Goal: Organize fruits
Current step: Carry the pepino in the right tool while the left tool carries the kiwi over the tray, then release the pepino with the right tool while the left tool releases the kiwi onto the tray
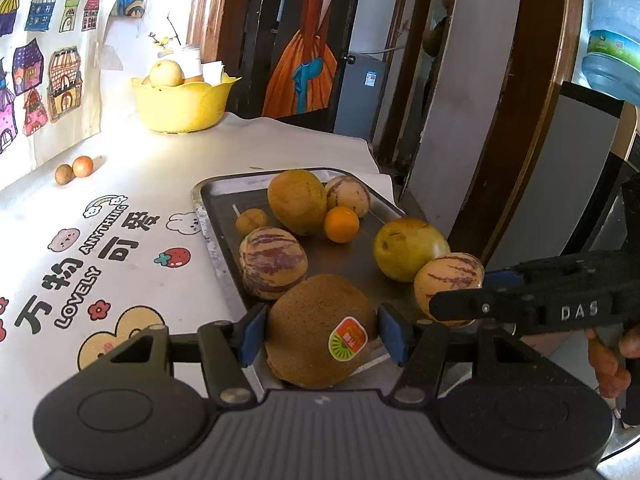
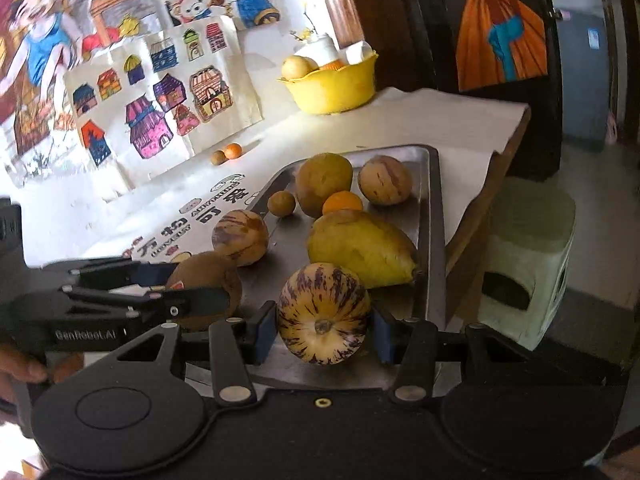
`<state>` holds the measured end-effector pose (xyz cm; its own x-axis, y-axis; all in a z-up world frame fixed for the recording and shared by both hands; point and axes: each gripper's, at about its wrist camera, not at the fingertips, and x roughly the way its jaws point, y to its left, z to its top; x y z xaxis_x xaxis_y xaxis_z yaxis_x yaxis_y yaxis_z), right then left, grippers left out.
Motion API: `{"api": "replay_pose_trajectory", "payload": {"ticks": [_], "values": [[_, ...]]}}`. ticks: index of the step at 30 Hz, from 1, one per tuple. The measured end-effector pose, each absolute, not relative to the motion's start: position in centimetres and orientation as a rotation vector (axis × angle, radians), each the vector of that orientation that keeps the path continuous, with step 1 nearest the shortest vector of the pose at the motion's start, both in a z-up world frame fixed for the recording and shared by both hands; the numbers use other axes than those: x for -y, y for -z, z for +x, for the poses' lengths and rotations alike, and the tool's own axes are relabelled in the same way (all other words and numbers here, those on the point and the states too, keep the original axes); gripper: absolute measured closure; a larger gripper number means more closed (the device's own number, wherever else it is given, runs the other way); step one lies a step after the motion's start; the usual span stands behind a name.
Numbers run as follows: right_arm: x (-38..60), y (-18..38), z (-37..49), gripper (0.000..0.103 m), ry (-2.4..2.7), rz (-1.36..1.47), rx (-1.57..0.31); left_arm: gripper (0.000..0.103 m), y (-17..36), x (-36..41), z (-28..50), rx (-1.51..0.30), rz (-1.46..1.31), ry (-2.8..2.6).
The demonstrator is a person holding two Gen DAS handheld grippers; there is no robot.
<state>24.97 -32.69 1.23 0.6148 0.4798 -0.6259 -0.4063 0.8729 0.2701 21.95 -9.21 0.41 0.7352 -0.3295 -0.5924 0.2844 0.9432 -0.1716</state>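
A metal tray [image 1: 224,200] [image 2: 434,208] holds several fruits. My left gripper [image 1: 322,338] is shut on a brown kiwi with a sticker [image 1: 316,332] at the tray's near edge; the kiwi also shows in the right wrist view [image 2: 208,276]. My right gripper [image 2: 324,322] is shut on a striped pepino melon [image 2: 324,312], which appears at the right of the left wrist view [image 1: 448,280]. Other fruits on the tray: a second striped melon [image 1: 272,262], a yellow pear-like fruit [image 2: 360,246], an orange [image 1: 341,224], a large brown fruit [image 1: 297,200].
A yellow bowl [image 1: 184,106] with fruit stands at the back of the table. Two small fruits [image 1: 74,170] lie loose by the drawings on the wall. The table's right edge [image 2: 492,184] drops to a pale stool [image 2: 532,264].
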Motion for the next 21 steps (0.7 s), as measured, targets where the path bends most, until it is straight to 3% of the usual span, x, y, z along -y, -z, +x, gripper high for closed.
{"api": "replay_pose_trajectory", "payload": {"ticks": [21], "values": [[32.7, 0.0, 23.6, 0.052, -0.503, 0.035, -0.633, 0.039, 0.0, 8.5, 22.5, -0.67, -0.119, 0.339]]}}
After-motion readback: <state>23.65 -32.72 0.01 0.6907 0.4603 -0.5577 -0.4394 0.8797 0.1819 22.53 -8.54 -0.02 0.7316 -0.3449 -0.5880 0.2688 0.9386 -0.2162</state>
